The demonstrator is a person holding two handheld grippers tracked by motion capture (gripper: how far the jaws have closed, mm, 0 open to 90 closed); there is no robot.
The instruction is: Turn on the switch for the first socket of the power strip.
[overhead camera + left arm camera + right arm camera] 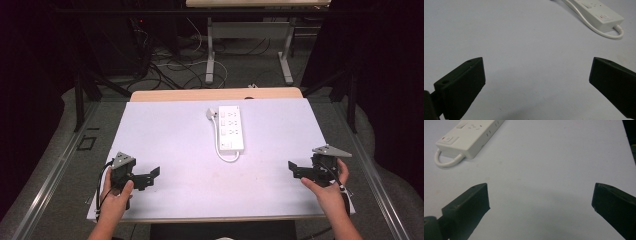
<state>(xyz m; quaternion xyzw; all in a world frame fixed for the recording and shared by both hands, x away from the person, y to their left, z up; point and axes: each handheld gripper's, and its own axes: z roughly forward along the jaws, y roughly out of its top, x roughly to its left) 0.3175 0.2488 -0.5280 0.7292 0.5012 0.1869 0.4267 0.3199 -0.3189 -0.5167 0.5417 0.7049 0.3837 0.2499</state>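
Power strip [231, 128] lies lengthwise front-to-back on the desk [165, 125], cord end toward me; left tool [150, 178] and right tool [294, 170] gape wide, empty.

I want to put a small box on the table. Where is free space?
Bare table lies left of the power strip, right of it, and in front, between the left gripper and right gripper. Only the middle back, around the strip, its cable and plug, is occupied.

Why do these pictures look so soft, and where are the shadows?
High view: dark surroundings, evenly lit table, soft overall. Left gripper view: blurred near jaws, a faint shadow below them; power strip fairly sharp. Right gripper view: soft grey shadow between the jaws; no glare.
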